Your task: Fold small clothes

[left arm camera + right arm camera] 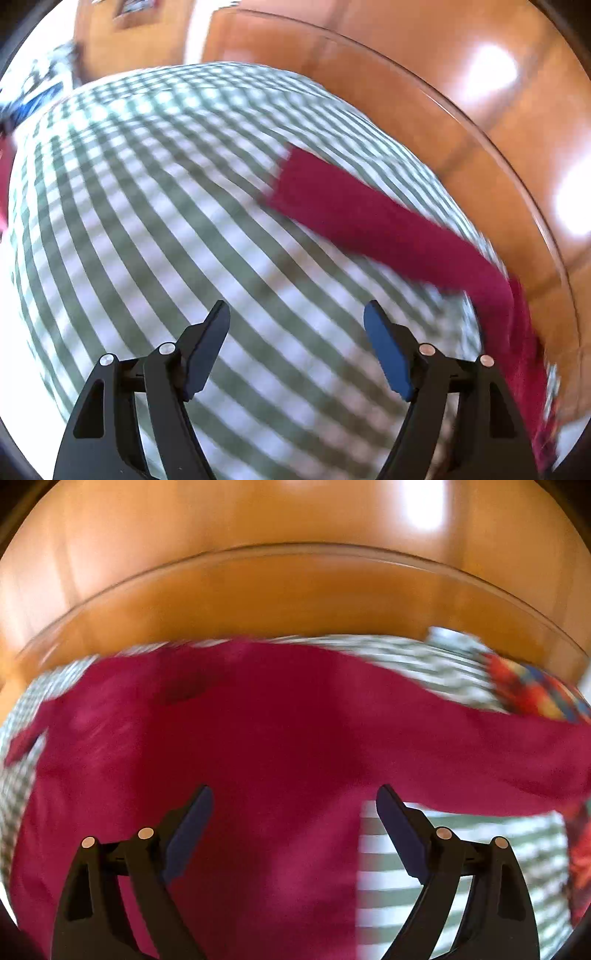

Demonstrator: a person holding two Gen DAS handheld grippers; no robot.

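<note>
lying spread on a green-and-white checked cloth, a dark red garment fills most of the right wrist view; it looks flat, with one arm or edge running off toward the right side of the picture. both views are smeared by motion blur, so seams and hems cannot be read.

in the left wrist view only a long red strip of the same garment shows, running from the middle of the checked cloth down toward the right rim, where it reaches the cloth's edge.

right gripper: jaws spread wide, hanging above the red fabric. nothing between the pads, no contact visible. the left finger sits over red, the right finger over the border between red and checked cloth.

left gripper: jaws also spread, nothing pinched. it hangs over bare checked cloth, with the red strip off to its right, apart from the fingers.

a patterned item in red, orange and blue lies at the far right of the right view, at the garment's edge. polished orange-brown wood with bright reflections lies beyond the cloth in both views.
</note>
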